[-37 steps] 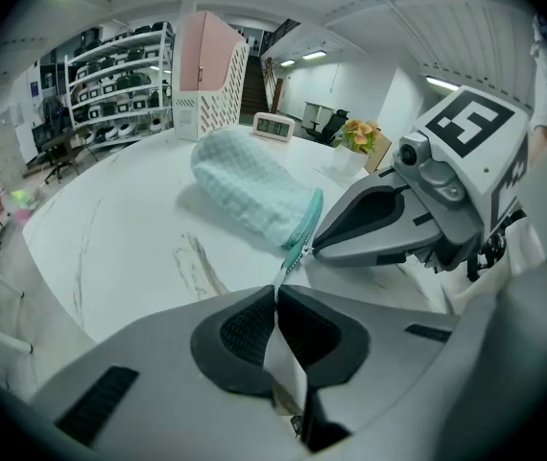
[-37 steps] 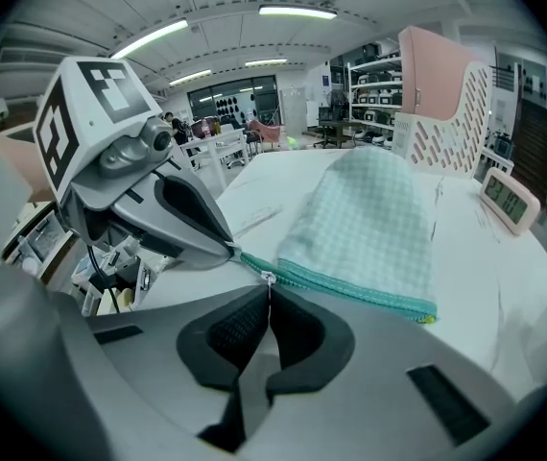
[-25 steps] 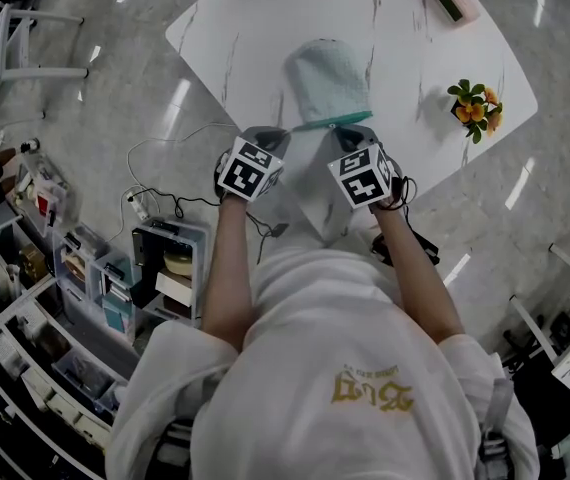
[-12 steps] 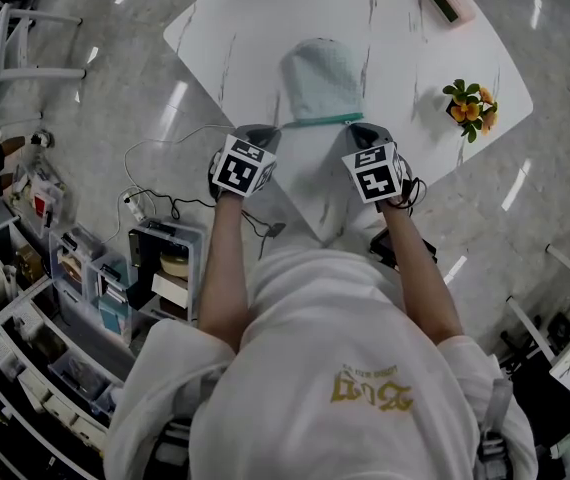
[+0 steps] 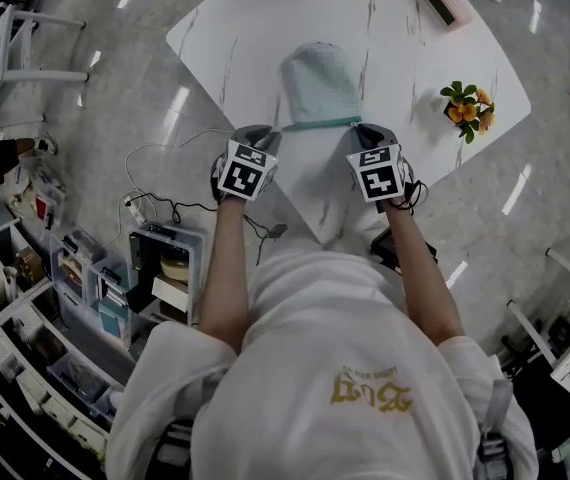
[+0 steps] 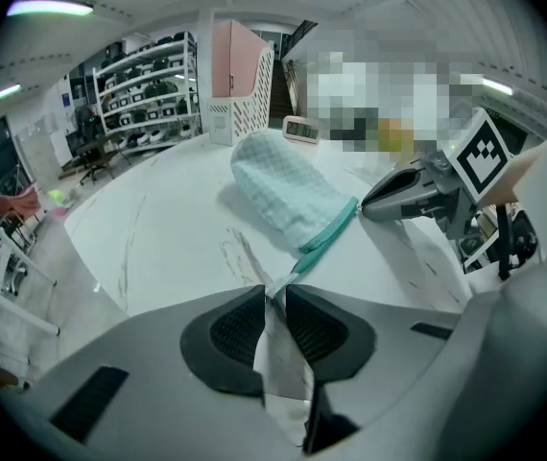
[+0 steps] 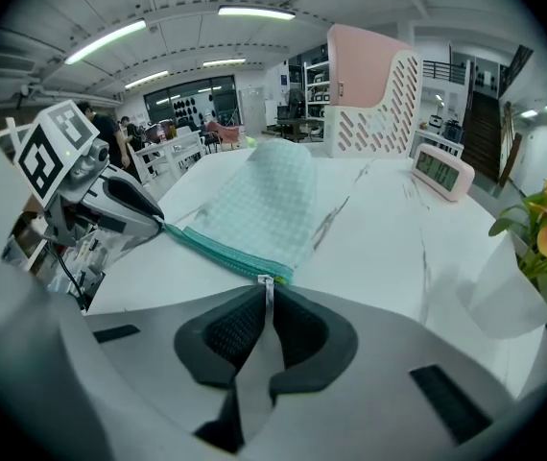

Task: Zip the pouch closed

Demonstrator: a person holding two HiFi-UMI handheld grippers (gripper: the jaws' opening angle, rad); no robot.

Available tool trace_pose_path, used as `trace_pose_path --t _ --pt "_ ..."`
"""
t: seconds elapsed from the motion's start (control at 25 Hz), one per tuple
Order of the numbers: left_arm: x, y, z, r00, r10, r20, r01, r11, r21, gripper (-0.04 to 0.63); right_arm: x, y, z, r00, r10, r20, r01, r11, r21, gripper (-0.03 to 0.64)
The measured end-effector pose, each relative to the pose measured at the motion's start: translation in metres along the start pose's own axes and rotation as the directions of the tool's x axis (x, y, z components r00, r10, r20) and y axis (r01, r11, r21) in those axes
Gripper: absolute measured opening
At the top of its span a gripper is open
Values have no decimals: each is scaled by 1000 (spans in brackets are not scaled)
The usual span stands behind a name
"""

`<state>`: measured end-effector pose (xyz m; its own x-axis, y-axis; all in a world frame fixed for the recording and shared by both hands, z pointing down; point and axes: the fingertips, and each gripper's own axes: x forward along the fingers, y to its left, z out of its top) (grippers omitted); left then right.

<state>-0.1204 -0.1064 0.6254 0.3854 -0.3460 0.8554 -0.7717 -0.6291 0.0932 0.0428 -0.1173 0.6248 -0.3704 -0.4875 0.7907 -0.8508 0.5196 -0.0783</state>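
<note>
A mint checked pouch [image 5: 320, 76] lies on the white table [image 5: 415, 63], with its teal zipper edge [image 5: 315, 124] toward me. The zipper runs straight between my two grippers. At its left end my left gripper [image 5: 270, 134] has its jaws opening, and the pouch's end tab [image 6: 281, 284] sits loose in the gap at its tips [image 6: 275, 298]. My right gripper [image 5: 363, 131] is at the right end, where its jaws [image 7: 266, 301] are opening but still touch the thin metal zipper pull [image 7: 266, 286]. The pouch [image 7: 264, 200] lies flat.
A pink perforated file holder [image 7: 369, 84] and a small clock [image 7: 443, 171] stand behind the pouch. A pot of orange flowers [image 5: 473, 108] is on the right. The table's corner [image 5: 317, 230] points at me. Storage bins and cables [image 5: 165, 263] sit on the floor at left.
My right gripper has slid right along the zipper, away from the left one. Both grippers' jaws have parted a little.
</note>
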Motion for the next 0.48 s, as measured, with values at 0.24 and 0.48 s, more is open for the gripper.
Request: trace_pose_path --t 0.24,0.48 --pt "-7 1 5 998 29 50 -27 999 -43 158 -7 1 6 1000 10 19 -11 1000 29 84" --pt "-30 -8 28 980 48 195 -30 995 -95 102 -32 -14 13 993 -60 97 49 992 114 78"
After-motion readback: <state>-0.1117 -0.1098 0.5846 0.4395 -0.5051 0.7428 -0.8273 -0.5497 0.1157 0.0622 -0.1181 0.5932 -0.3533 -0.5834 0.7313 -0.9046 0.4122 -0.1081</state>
